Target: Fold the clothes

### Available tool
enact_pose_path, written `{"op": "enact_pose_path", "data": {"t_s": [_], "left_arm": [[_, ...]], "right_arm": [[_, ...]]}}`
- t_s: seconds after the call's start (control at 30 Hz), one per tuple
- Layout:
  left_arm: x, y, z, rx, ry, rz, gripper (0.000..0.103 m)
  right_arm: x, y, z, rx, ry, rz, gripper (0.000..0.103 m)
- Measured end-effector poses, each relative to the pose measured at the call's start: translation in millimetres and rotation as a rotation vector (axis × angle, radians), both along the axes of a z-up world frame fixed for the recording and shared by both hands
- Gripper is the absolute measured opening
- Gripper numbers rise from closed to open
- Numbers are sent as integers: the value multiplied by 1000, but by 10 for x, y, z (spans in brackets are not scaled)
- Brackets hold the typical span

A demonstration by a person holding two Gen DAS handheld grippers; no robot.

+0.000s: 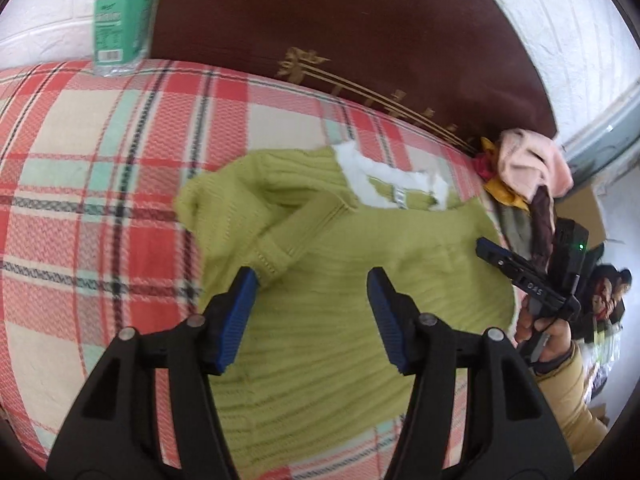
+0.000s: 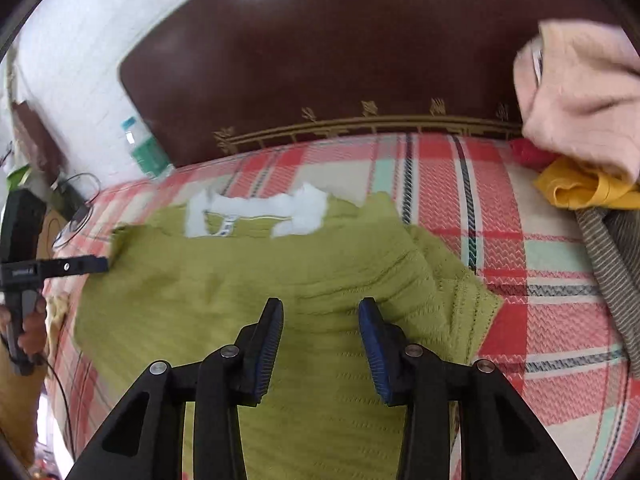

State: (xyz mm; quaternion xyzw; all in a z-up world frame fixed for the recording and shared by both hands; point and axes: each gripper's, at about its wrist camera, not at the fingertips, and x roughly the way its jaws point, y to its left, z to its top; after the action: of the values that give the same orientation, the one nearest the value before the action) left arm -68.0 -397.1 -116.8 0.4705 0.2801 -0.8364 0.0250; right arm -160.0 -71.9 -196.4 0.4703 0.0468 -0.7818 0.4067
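A lime-green knit sweater (image 1: pixel 340 288) with a white collar (image 1: pixel 384 178) lies flat on the plaid bed; it also shows in the right wrist view (image 2: pixel 248 288). One sleeve is folded in over the body (image 1: pixel 256 216), the other likewise (image 2: pixel 448 276). My left gripper (image 1: pixel 312 280) is open and empty, just above the sweater near the folded sleeve's cuff. My right gripper (image 2: pixel 320 308) is open and empty over the sweater's middle. Each gripper shows in the other's view, the right (image 1: pixel 492 254) and the left (image 2: pixel 100 264).
The red plaid bed cover (image 1: pixel 100 200) runs up to a dark brown headboard (image 1: pixel 320 20). A green-labelled water bottle (image 1: pixel 124 20) stands at the head of the bed. A pile of clothes, pink, yellow and striped (image 2: pixel 580 120), lies at the sweater's right side.
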Motion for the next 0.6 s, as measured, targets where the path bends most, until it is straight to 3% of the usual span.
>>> {"op": "enact_pose_path", "data": {"t_s": [0.1,0.23,0.37,0.47,0.6], "left_arm": [[97,-146,15,38,38,47,60],[268,-270,87,94,109,79,60],[328,140,309,-19,190,-99,62],[204,317,173,-111,128,-160,64],[85,185,-163,-94,37,-104,63]], "right_arm": [[-116,20,-58,-34,-41,-19,40],[-60,62,46,-52,-24,-7,40],[71,166,203,-103,6,28,41],[157,238,283,-129,19,45,43],[81,257,112,-76,-50,10,43]]}}
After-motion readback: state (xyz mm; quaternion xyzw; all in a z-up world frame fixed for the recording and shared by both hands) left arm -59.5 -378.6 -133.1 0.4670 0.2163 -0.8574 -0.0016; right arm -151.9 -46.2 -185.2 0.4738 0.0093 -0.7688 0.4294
